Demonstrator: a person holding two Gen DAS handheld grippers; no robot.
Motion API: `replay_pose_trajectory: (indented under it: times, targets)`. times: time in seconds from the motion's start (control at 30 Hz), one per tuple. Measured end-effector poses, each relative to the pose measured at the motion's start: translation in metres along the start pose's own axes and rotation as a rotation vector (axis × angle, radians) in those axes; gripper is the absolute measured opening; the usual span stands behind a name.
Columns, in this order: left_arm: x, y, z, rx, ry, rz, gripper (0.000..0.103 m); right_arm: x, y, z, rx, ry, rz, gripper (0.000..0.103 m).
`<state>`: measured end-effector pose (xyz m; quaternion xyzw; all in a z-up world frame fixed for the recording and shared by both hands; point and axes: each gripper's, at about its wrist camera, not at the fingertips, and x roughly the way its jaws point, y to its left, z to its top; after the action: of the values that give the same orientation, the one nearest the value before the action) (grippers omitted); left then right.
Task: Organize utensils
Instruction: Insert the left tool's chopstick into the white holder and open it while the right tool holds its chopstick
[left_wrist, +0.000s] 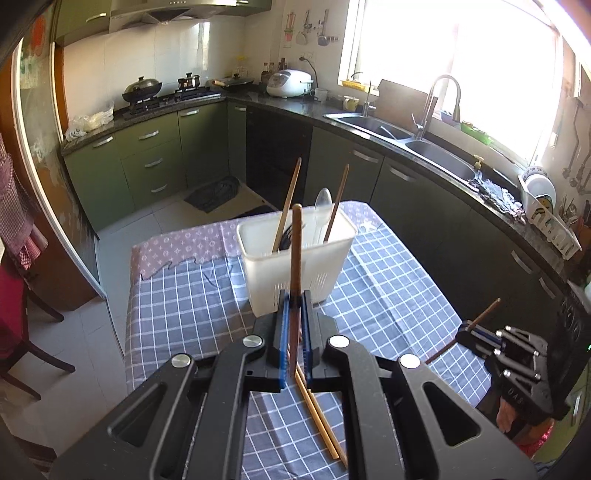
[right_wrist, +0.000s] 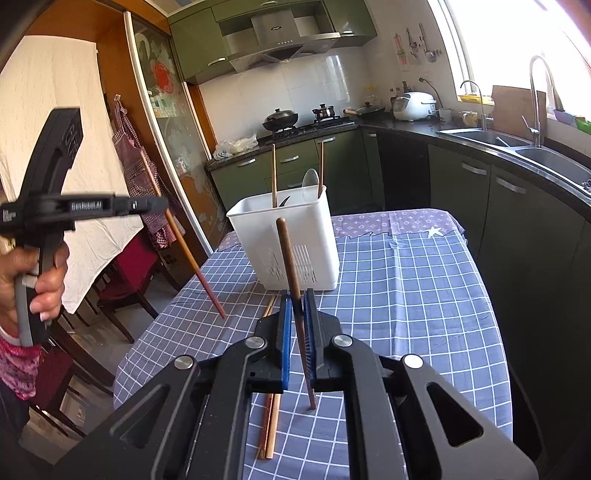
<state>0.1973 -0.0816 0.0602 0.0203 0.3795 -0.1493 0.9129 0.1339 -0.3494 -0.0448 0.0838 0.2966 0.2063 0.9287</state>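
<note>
My left gripper (left_wrist: 294, 299) is shut on a brown chopstick (left_wrist: 296, 251) that stands nearly upright in front of the white utensil holder (left_wrist: 258, 266). Two chopsticks (left_wrist: 288, 206), a spoon (left_wrist: 322, 206) and a dark utensil stand in the holder. My right gripper (right_wrist: 295, 299) is shut on another brown chopstick (right_wrist: 290, 258), tilted, with its lower tip just above the cloth. From the right wrist view the left gripper (right_wrist: 159, 203) hangs above the table's left edge, chopstick (right_wrist: 184, 251) slanting down. A lighter pair of chopsticks (right_wrist: 271, 417) lies on the cloth.
The table (right_wrist: 406, 295) carries a blue checked cloth, with a pink cloth at its far end. Dark chairs (right_wrist: 122, 280) stand to its left. Green cabinets, a stove (left_wrist: 166, 99) and a sink (left_wrist: 436, 155) line the far and right sides. A person's hand (right_wrist: 37, 280) grips the left handle.
</note>
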Motion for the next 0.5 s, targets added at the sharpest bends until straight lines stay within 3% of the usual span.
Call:
replay_pose_trajectory:
  times: [0.23,0.37,0.5]
  targets:
    - [-0.017,-0.002,0.073,-0.014,-0.065,-0.022,0.006,-0.001,-0.005,-0.002,0.01,0.002,0.005,0.008]
    - [-0.015,-0.005,0.104,-0.005,-0.119,0.012,0.006,-0.002,-0.008,-0.003,0.018,0.004,0.011,0.007]
    - [0.003,-0.004,0.118,-0.001,-0.126,0.055,0.006,-0.003,-0.009,-0.004,0.021,0.004,0.016,0.008]
